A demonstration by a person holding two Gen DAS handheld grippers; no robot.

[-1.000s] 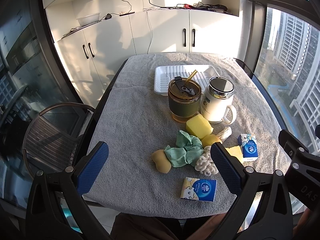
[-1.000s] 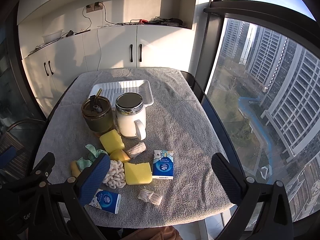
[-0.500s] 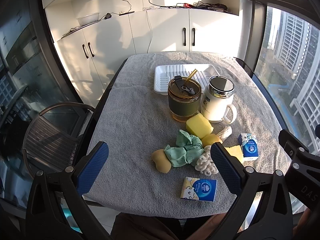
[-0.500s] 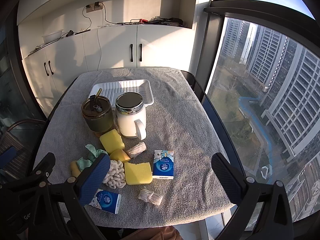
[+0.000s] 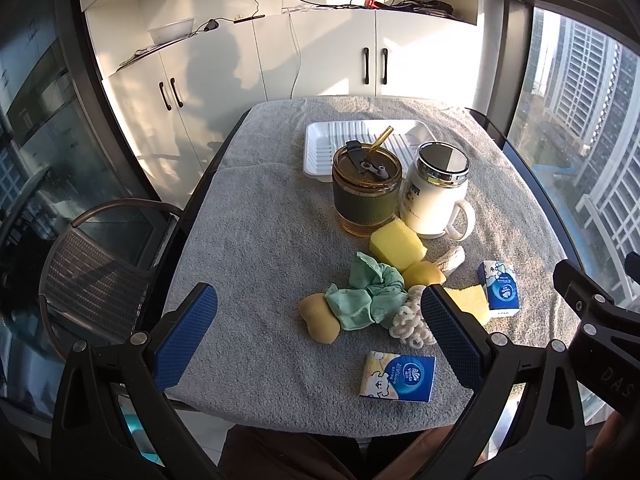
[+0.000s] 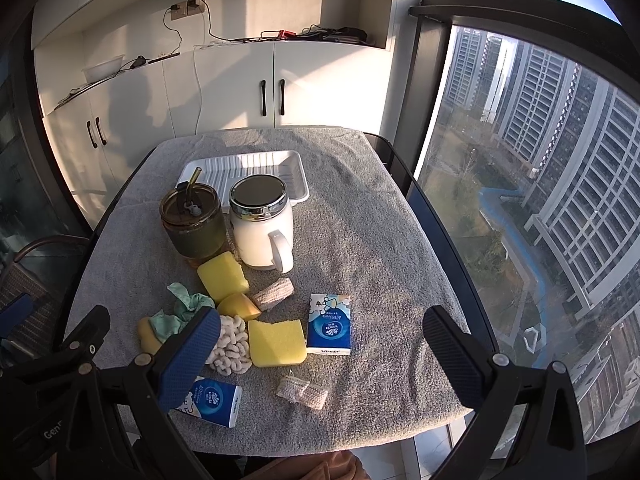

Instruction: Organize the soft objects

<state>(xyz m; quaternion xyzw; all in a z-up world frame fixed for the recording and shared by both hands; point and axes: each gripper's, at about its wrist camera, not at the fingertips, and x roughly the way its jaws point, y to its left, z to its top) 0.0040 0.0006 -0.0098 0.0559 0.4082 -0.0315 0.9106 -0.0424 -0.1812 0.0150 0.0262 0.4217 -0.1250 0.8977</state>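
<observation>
Fingers (image 5: 188, 336) of both your grippers stay spread wide, empty; nothing has shifted lately; soft items still lie scattered before the tray (image 6: 244, 168); sorting unstarted.

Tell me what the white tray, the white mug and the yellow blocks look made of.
White tray: likely moulded foam or plastic, matte, ribbed floor. White mug: looks glazed ceramic, with a shiny metal lid. Yellow blocks: sponge foam, matte, soft edges.

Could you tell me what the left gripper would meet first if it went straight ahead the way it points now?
Probably the green scrunchie, or the tan sponge touching it; both lie between the open left gripper fingers' line. Depth is unclear.
</observation>
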